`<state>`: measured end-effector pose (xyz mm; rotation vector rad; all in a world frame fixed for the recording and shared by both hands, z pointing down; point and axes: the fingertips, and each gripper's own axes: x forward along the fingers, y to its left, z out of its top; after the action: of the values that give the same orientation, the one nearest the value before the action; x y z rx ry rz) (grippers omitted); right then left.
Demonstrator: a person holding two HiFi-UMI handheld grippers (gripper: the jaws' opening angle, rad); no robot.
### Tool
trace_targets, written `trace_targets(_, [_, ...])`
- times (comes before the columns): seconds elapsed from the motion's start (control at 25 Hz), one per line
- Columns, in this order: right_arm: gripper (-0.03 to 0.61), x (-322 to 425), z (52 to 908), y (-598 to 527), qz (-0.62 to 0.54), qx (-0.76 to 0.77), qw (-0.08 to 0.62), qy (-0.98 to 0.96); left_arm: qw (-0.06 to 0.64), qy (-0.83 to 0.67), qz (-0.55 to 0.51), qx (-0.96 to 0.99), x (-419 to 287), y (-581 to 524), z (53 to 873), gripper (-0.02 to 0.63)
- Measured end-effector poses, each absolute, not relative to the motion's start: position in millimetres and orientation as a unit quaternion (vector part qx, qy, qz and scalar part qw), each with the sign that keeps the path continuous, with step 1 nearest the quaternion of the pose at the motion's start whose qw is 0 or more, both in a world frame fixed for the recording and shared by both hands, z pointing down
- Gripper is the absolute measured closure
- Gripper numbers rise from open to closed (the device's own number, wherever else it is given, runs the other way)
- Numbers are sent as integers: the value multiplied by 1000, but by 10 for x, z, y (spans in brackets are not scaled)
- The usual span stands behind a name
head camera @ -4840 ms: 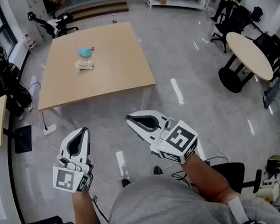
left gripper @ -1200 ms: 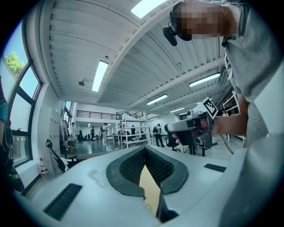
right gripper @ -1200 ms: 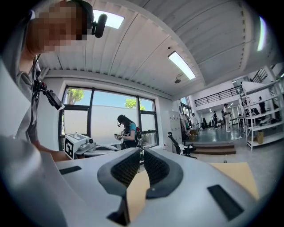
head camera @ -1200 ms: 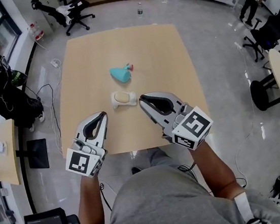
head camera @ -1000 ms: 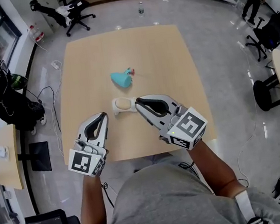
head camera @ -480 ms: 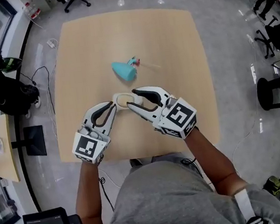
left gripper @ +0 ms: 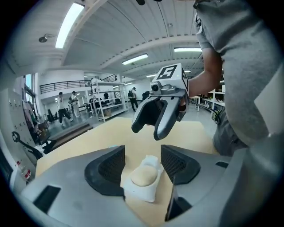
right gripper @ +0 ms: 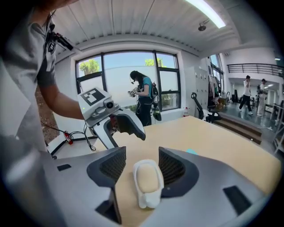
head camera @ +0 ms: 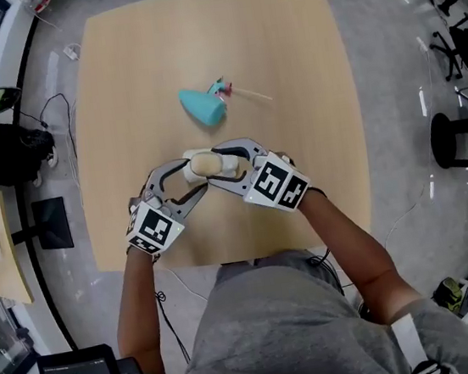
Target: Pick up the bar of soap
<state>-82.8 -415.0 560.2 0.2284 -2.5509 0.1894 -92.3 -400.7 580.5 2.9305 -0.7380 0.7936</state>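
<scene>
Since a second ago both hands have come down low over the tabletop (head camera: 286, 64). Both pairs of jaws were closed then and have just been opening.

The left gripper (left gripper: 143, 156) and the right gripper (right gripper: 142, 157) now point at each other from the two ends of the same thing. That thing is the bar of soap (head camera: 206, 163). It is pale yellow and lies in a little white dish (right gripper: 148, 200) near the middle of the tabletop, on the side close to the person.

The left jaws are wide, and the dish with the soap sits between them. There is a gap on each side, so they are not pressing on it. The right jaws are wide too, with the soap and dish between them and nothing squeezed yet. I think they are held wide so the soap can fit in.

The dish keeps the soap a bit above the wood, which should make it easier to get at. But the jaws could catch the dish and not the soap, so they may need to close higher up.

A blue-green thing (head camera: 200, 107) lies further back, well apart from the soap, out of the way.
</scene>
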Motion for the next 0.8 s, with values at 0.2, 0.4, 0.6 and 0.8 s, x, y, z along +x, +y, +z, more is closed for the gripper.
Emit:
trace_targets(0.2, [356, -859, 6147, -4210, 69, 57, 328, -940, 5, -205, 306, 930, -919, -4145, 6219, 375])
trace_targets(0.4, [340, -827, 6652, -4231, 55, 33, 378, -923, -6, -150, 369, 917, -879, -4147, 6684, 335])
trace_targets(0.6, [324, -818, 6919, -4212, 39, 20, 409, -912, -14, -113, 408, 906, -869, -4148, 6943, 318])
trace_targets(0.8, [322, -839, 7040, -4156, 38, 10, 422, -906, -11, -89, 412, 907, -832, -4147, 6968, 313])
